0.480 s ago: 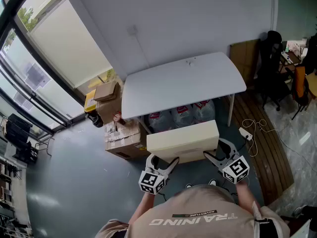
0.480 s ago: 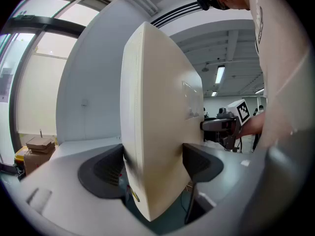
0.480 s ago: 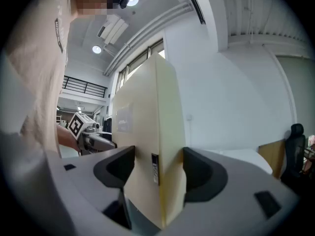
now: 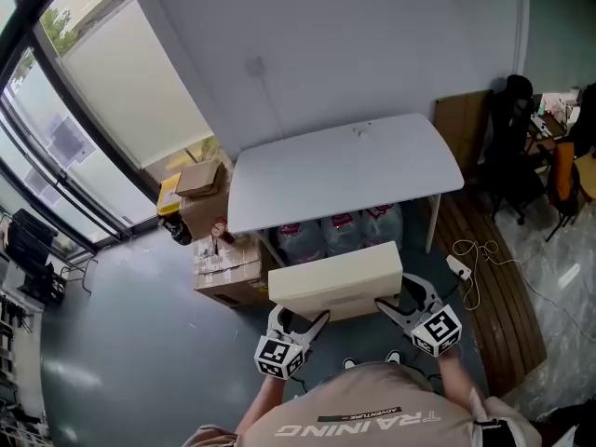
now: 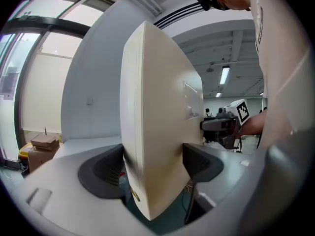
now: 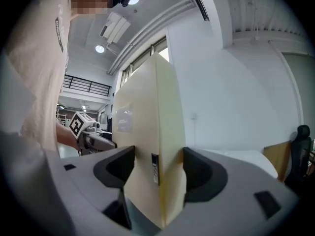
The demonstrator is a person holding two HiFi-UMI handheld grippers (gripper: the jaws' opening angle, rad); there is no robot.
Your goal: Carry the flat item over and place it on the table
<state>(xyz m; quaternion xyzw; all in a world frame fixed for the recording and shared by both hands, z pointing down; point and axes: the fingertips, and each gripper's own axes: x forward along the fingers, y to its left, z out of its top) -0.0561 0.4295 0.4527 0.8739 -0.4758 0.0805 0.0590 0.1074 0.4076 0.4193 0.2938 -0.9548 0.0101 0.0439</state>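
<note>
Cream flat box (image 4: 335,280), gripped by left gripper (image 4: 300,317) and right gripper (image 4: 399,296), seemingly before white table (image 4: 345,166)

- Two grippers out there: left gripper (image 4: 300,318) and right gripper (image 4: 402,296).
- Two marker cubes (image 4: 279,354), one on each gripper.
- One flat cream box (image 4: 335,282).
- One white table (image 4: 345,166).
- Three water jugs (image 4: 296,240) underneath it, red labels.
- Cardboard boxes (image 4: 228,268) piled left of the table: at least three, exact tally too close to call.
- One black office chair (image 4: 510,147).
- One brown board (image 4: 458,119) against the wall.
- One white power strip (image 4: 458,266) on the floor.
- One person (image 4: 372,408).
</note>
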